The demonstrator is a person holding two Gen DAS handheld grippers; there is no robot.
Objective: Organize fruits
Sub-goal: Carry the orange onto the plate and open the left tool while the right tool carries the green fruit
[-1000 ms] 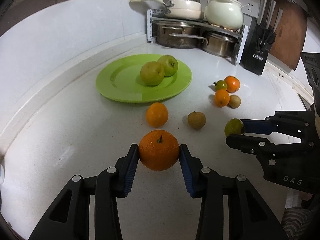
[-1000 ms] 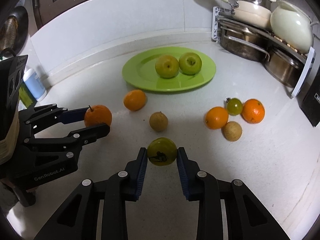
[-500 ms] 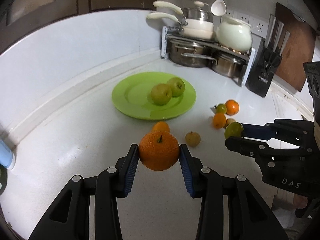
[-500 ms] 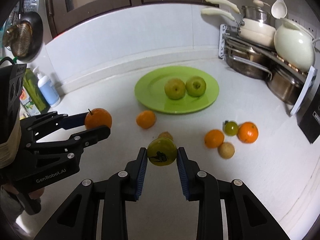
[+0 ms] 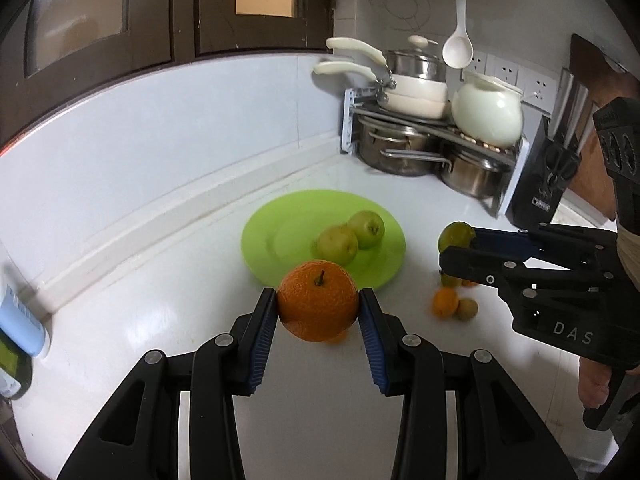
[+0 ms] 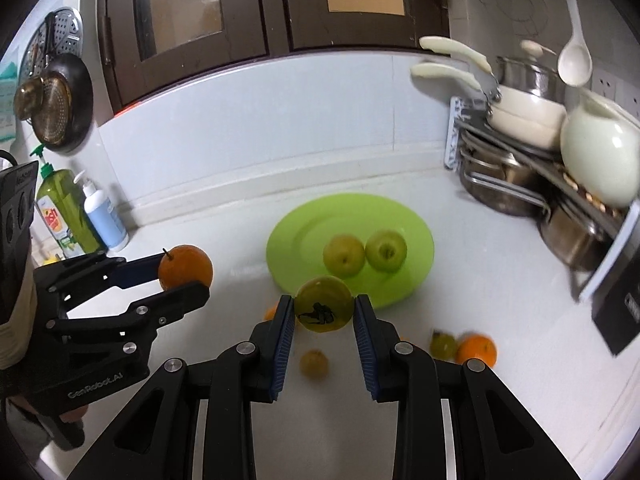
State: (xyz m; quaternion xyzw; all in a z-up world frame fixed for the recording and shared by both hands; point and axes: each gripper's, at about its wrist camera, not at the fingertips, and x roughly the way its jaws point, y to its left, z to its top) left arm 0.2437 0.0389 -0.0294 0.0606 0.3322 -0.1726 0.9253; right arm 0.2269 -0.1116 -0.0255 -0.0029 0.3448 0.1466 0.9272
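My left gripper (image 5: 318, 312) is shut on a large orange (image 5: 318, 300) with a stem, held well above the white counter; it also shows in the right wrist view (image 6: 185, 267). My right gripper (image 6: 323, 316) is shut on a green fruit (image 6: 324, 309) with a dark mark, held high in front of the green plate (image 6: 304, 236). Two green apples (image 6: 345, 255) (image 6: 386, 250) lie on the plate. Loose oranges (image 6: 476, 350) and small fruits (image 6: 314, 363) lie on the counter below. The right gripper with its green fruit (image 5: 456, 236) shows at right in the left wrist view.
A rack of steel pots (image 6: 516, 184) with a white pot (image 6: 596, 160) stands at the back right, beside a black knife block (image 5: 548, 176). Soap bottles (image 6: 64, 216) stand at the left wall. Dark cabinets (image 6: 256, 4) hang above.
Both grippers have risen well above the counter with their fruits; the plate and loose fruits look smaller and lower, and the upper cabinets have come into view.
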